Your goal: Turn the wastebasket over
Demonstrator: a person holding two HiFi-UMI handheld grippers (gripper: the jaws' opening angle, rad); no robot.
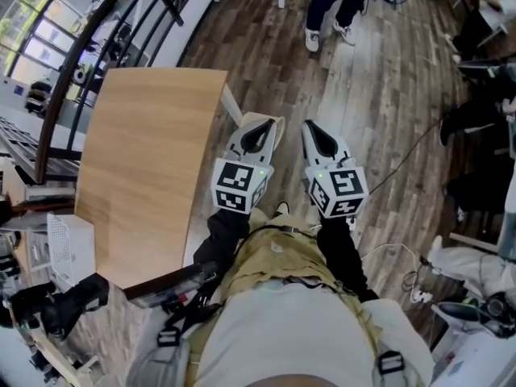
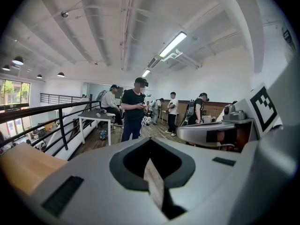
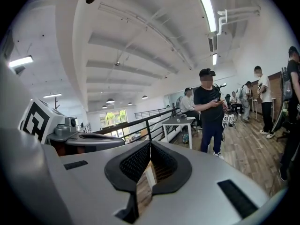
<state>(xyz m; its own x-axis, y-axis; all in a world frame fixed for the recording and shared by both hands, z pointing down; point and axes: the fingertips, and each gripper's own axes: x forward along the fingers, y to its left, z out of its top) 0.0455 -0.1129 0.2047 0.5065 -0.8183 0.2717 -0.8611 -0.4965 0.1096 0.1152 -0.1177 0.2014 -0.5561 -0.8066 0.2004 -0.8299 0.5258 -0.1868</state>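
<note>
Both grippers are held side by side close to my body, above the wooden floor and just right of a light wooden table [image 1: 145,160]. My left gripper [image 1: 262,125] has its jaws together with nothing between them, and its own view shows the same at the left gripper [image 2: 149,143]. My right gripper [image 1: 311,127] is also shut and empty, as the right gripper [image 3: 149,145] shows in its own view. A white mesh container [image 1: 71,248], possibly the wastebasket, stands at the far left beyond the table's near corner. Neither gripper is near it.
A black railing [image 1: 121,22] runs behind the table. A person [image 1: 334,6] stands on the floor ahead, and several more stand by a white desk [image 2: 96,118]. A thin cable [image 1: 403,160] crosses the floor at right, near bags and gear.
</note>
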